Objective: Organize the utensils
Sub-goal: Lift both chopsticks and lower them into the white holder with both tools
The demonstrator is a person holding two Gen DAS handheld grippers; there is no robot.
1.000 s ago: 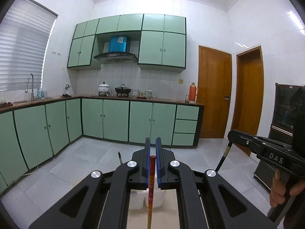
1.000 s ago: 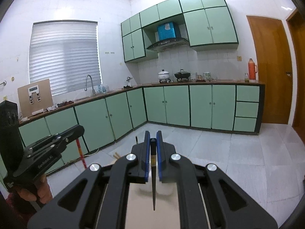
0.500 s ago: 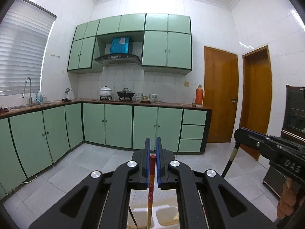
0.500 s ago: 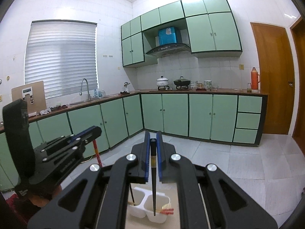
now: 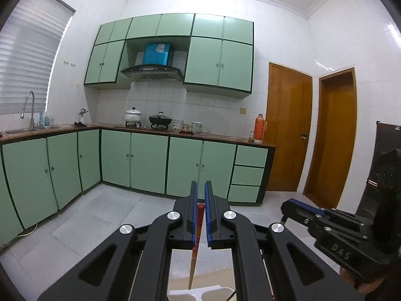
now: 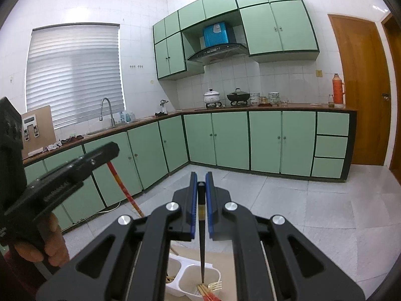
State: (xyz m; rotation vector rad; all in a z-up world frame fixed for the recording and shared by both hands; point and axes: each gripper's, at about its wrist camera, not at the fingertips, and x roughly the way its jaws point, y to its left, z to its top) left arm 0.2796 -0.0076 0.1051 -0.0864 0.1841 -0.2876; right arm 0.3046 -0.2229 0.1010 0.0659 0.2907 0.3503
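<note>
Green kitchen behind; our left gripper [image 5: 200, 215] pinches a red chopstick [image 5: 196, 238], our right gripper [image 6: 200, 200] a dark chopstick [image 6: 202, 245]; we should lower both straight into the white holder [image 6: 200, 276].

White tiled walls [image 5: 333, 37] all round, bright glare off the upper tiles. Mint-green base cabinets [image 5: 147, 163] running in an L under a dark brown countertop [image 6: 263, 107]. Matching wall cabinets [image 6: 278, 25] above, flanking a black range hood [image 5: 151, 71] with a blue box [image 6: 216, 34] on top. Window with closed white blinds [image 6: 72, 72] over the sink, tall curved faucet [image 6: 105, 107] in front. White pot [image 5: 132, 116] and black wok [image 5: 160, 120] on the stove, orange thermos [image 5: 259, 128] at the counter's end. Two wooden doors [image 5: 288, 128] on the right wall. Pale grey floor tiles [image 6: 313, 200] below, faintly glossy.
</note>
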